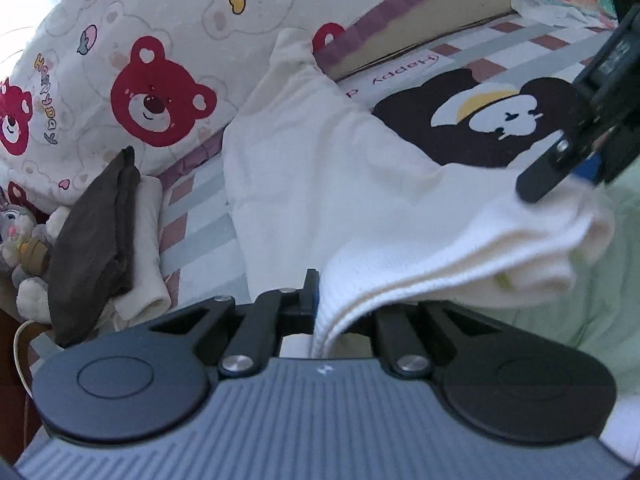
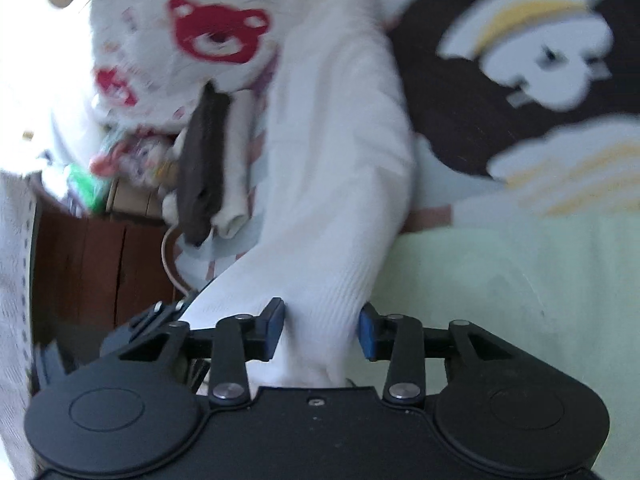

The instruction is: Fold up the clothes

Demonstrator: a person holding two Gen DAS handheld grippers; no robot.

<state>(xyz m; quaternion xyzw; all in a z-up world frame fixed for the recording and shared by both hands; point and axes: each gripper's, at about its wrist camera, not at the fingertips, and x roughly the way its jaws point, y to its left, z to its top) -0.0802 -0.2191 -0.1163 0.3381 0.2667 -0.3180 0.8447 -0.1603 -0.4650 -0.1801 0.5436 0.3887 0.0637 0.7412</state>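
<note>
White knitted garment [image 1: 320, 184] lies lengthwise along the bed [image 1: 200, 216], near end lifted. Left gripper [image 1: 320, 312] jaws clenched on its ribbed hem; right gripper [image 2: 322, 330] jaws released, cloth loose between them. Fold in hand; next, carry hem toward far end.

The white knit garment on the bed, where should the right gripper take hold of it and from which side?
On the white knit garment, grip the ribbed folded end lying between the right gripper pads, coming from the near edge. The cloth bunches there into a thick band, probably easy to pinch.
</note>
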